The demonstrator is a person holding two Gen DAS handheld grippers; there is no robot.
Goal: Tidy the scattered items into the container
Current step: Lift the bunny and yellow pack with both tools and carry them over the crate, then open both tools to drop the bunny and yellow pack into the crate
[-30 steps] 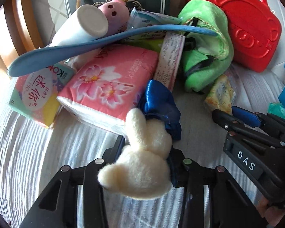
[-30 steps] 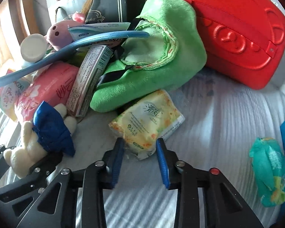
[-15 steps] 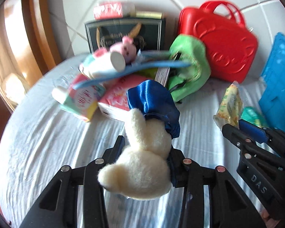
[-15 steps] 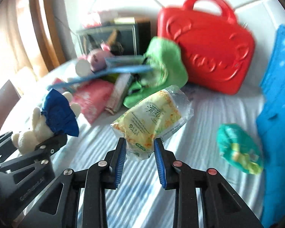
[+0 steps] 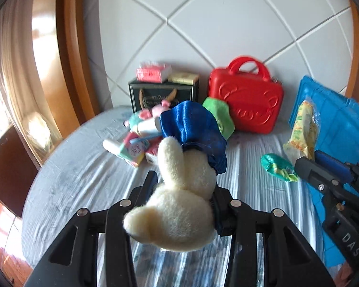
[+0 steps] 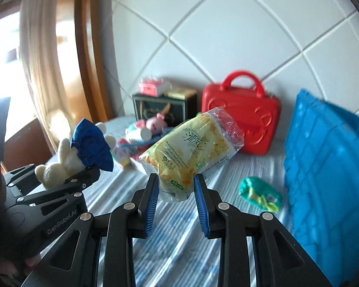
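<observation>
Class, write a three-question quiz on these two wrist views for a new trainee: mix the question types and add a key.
1. Multiple choice: what do the left tongs hold? A) a red case B) a cream plush toy in a blue dress C) a green pouch
2. True or false: the yellow tissue pack lies flat on the bed sheet.
3. Fill in: the small teal packet lies on the sheet beside the ____ crate.

Key
1. B: the cream plush toy sits between the left fingers.
2. False: the right tongs grip it, lifted off the sheet.
3. blue
</observation>
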